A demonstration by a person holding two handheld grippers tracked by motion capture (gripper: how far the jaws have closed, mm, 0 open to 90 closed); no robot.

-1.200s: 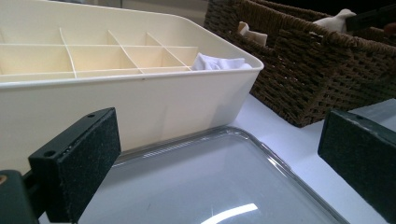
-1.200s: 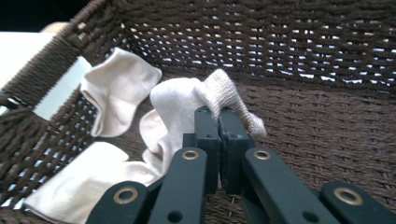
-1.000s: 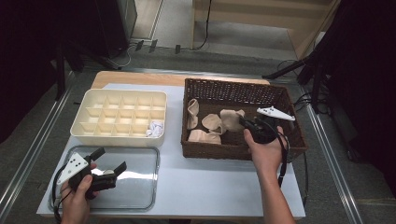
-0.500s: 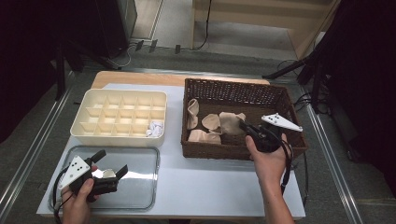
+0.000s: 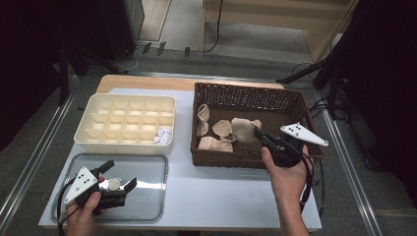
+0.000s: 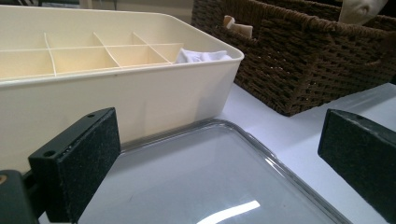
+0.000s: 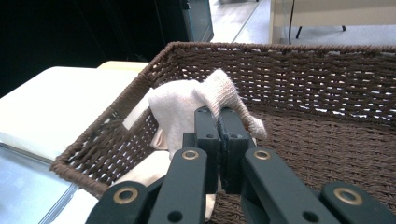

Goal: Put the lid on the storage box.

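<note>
A brown wicker basket point(image 5: 246, 93) holds several beige cloth pieces. My right gripper point(image 5: 259, 132) reaches into it from the near right and is shut on one beige cloth piece point(image 5: 243, 129). In the right gripper view that cloth piece point(image 7: 187, 107) drapes over the closed jaw tips of the right gripper point(image 7: 219, 121). My left gripper point(image 5: 119, 174) hovers open over a clear tray point(image 5: 147, 167) at the near left. In the left gripper view the left gripper point(image 6: 219, 163) has its jaws wide apart with nothing between them.
A cream divided box point(image 5: 128, 118) sits left of the basket, with a white cloth point(image 5: 163, 135) in its near right compartment. Other beige pieces point(image 5: 214, 144) lie by the basket's near left wall. The white table point(image 5: 216, 191) ends close to the person.
My right gripper has drawn back a little toward the basket's near right side. The left gripper has barely shifted over the tray.
</note>
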